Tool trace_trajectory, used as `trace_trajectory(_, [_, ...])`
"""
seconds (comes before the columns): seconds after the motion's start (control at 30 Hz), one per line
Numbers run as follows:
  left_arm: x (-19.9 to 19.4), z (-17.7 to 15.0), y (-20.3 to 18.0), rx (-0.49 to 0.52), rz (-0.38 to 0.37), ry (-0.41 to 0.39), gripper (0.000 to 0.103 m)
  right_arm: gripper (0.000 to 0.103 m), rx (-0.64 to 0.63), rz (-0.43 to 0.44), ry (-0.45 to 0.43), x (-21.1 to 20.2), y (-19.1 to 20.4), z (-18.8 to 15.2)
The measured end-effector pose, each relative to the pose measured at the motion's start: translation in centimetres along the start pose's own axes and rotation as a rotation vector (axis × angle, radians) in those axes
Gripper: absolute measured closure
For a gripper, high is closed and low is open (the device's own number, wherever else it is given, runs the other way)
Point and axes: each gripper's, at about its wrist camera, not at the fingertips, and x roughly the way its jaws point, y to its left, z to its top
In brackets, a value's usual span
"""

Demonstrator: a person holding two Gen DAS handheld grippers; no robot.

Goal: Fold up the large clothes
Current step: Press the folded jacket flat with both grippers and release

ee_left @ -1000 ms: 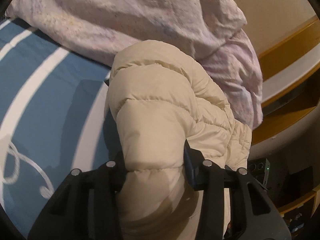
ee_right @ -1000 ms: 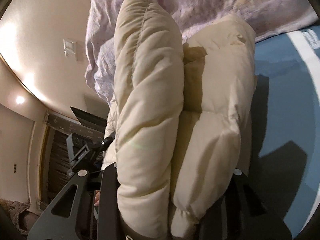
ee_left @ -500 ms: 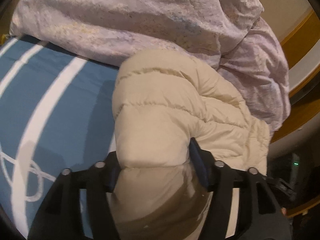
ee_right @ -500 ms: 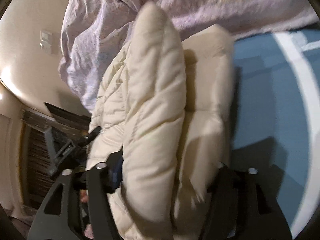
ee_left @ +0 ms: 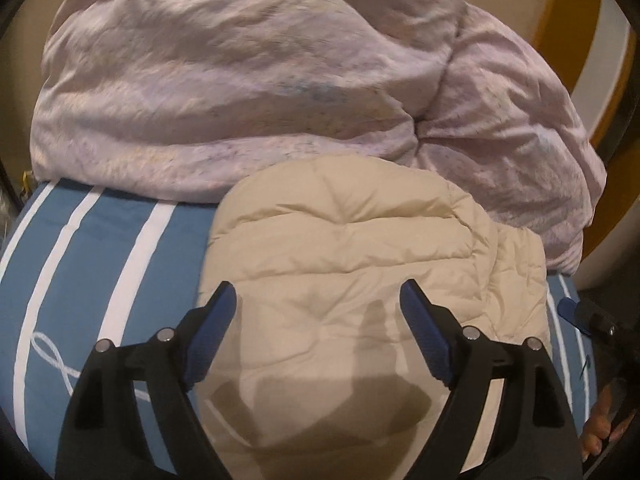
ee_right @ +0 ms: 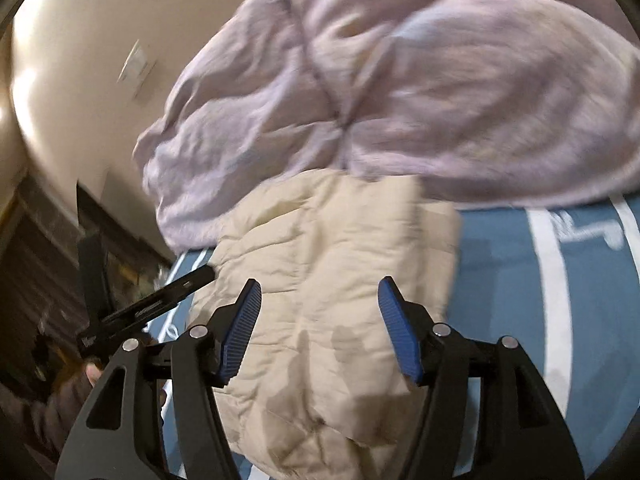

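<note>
Since the earlier frames both claws have let go: the cream quilted puffer jacket (ee_left: 360,280), then pinched upright between each pair of pads, now lies slumped flat on the bed, and both sets of jaws have just been opening.

Nearest: left gripper (ee_left: 318,312) spread wide, blue pads clear of the fabric, nothing held; the jacket lies below and between them. Right gripper (ee_right: 320,312) also parted, pads off the cloth, empty.

Jacket: a folded bundle on the blue bedcover with white stripes (ee_left: 72,280), its far edge touching the crumpled pale lilac duvet (ee_left: 240,100) heaped behind it.

Risk, as judged: the padded filling is springy, so the unpressed fold may loft and fall open; a pad catching a quilted ridge on withdrawal could drag the top layer off.

Hard to make out: the right view is motion-blurred; the jacket's near edge is cut off under the gripper bodies; sleeves and collar cannot be told; the layers beneath are hidden.
</note>
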Motion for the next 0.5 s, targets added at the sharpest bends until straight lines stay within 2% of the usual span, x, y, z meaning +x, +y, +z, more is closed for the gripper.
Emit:
trace_trajectory(0.1, [0.6, 0.0, -1.0, 0.038, 0.023, -0.003, 0.019, 0.041, -0.061, -0.007, 0.014, 1.8, 1.6, 0.0])
trace_trajectory(0.23, [1.6, -0.2, -1.4, 0.078, 0.059, 0.005, 0.019, 0.044, -0.129, -0.066, 0.025, 3.5, 2.6, -0.4])
trace_trajectory(0.37, [2.5, -0.7, -1.4, 0.089, 0.077, 0.012, 0.014, 0.05, -0.147, -0.159, 0.055, 5.3, 1.6, -1.6])
trace_trajectory(0.5, [3.2, -1.1, -1.5, 0.106, 0.084, 0.015, 0.011, 0.051, -0.136, -0.19, 0.059, 6.0, 0.7, -2.8])
